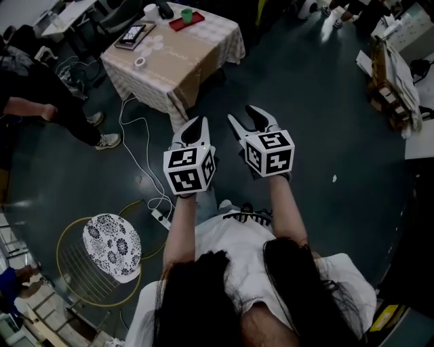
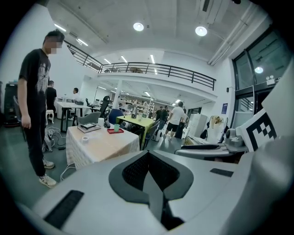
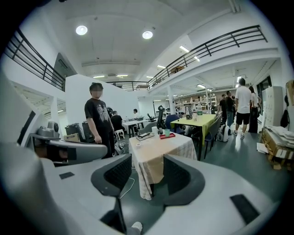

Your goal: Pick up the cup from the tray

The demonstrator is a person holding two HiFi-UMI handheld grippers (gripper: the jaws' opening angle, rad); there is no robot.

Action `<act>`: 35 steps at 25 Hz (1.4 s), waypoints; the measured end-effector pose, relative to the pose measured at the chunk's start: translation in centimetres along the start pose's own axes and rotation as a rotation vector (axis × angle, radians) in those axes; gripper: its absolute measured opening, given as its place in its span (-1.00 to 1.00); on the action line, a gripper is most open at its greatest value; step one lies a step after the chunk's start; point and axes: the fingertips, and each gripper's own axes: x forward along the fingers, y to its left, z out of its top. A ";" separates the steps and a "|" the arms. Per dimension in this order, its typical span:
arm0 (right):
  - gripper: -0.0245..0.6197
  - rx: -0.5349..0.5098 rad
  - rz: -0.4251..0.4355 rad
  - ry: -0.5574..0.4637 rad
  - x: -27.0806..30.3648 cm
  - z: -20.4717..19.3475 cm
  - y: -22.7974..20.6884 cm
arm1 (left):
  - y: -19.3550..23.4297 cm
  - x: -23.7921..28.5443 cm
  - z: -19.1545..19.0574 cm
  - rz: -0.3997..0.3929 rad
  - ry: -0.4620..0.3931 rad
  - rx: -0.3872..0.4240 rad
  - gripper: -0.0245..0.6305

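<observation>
Left gripper [image 1: 197,125], jaws pressed together on nothing, and right gripper [image 1: 245,117], jaws about half apart and empty, hang over the dark floor [image 1: 325,101], well short of the table [image 1: 196,57] where the green cup [image 1: 186,15] stands on a red tray [image 1: 178,26].

Take the table [image 1: 190,54] as your reference. The tray [image 1: 180,25] sits at its far edge, with the cup [image 1: 186,13] on the tray. A tape roll [image 1: 140,62] lies on the table's left part. A person [image 1: 41,112] stands left of the table. Your left gripper [image 1: 196,125] and right gripper [image 1: 245,116] are side by side before the table, apart from it.
</observation>
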 end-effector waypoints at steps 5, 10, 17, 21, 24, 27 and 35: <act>-0.30 0.001 0.004 0.023 2.5 0.1 -0.4 | 1.5 2.1 1.0 -0.001 0.007 -0.015 -0.91; -0.30 0.009 0.004 0.036 5.3 0.8 -0.3 | 3.7 4.0 1.6 -0.003 0.027 -0.014 -0.91; -0.30 0.004 -0.020 0.055 9.6 2.1 -0.3 | 6.7 7.2 3.4 -0.026 0.039 -0.016 -0.91; -0.30 0.024 -0.031 0.048 11.7 3.3 -0.4 | 8.8 8.2 4.4 -0.024 0.040 -0.013 -0.91; -0.30 0.015 -0.039 0.033 13.0 4.3 -0.2 | 10.2 9.0 5.0 -0.035 0.049 -0.007 -0.91; -0.30 0.012 -0.057 0.036 14.5 5.0 -0.2 | 11.8 10.0 5.7 -0.044 0.053 -0.010 -0.91; -0.30 0.041 -0.110 0.026 17.0 6.3 -0.8 | 14.3 12.0 7.2 -0.086 0.064 -0.023 -0.91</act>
